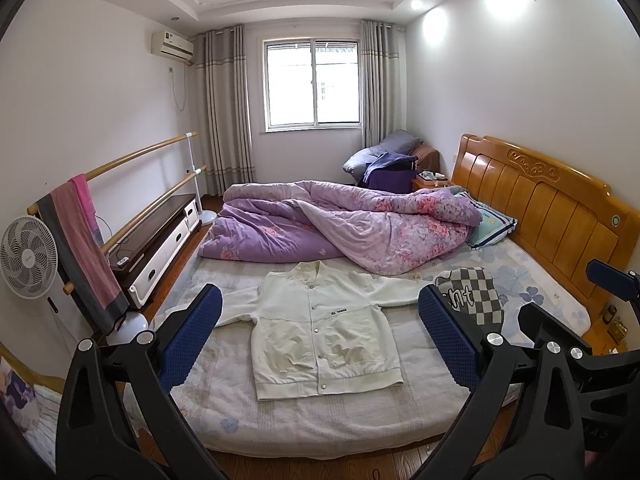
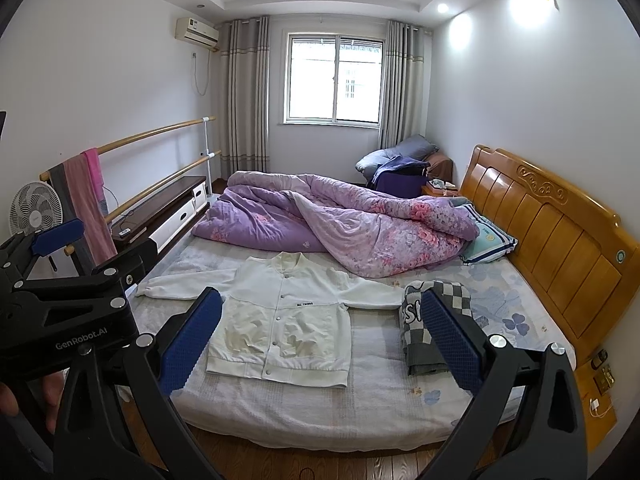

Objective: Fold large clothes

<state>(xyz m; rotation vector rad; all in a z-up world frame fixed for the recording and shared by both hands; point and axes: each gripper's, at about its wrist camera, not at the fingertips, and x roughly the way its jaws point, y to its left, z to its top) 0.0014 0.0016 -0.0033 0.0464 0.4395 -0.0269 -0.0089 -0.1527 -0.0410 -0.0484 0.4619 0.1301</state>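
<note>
A white button-front jacket (image 1: 320, 328) lies flat on the bed, front up, sleeves spread to both sides; it also shows in the right wrist view (image 2: 280, 320). A folded grey-and-white checked garment (image 1: 472, 296) lies to its right, also seen in the right wrist view (image 2: 432, 328). My left gripper (image 1: 320, 300) is open and empty, held above the bed's near edge, well short of the jacket. My right gripper (image 2: 320, 304) is open and empty, held likewise, to the right of the left one. The left gripper's body (image 2: 68, 300) shows in the right wrist view.
A crumpled purple floral quilt (image 1: 340, 228) fills the far half of the bed (image 1: 320, 420). A pillow (image 1: 492, 224) lies by the wooden headboard (image 1: 552, 216). On the left stand a fan (image 1: 28, 258), a rail with towels (image 1: 80, 248) and a low cabinet (image 1: 160, 236). Wood floor lies below.
</note>
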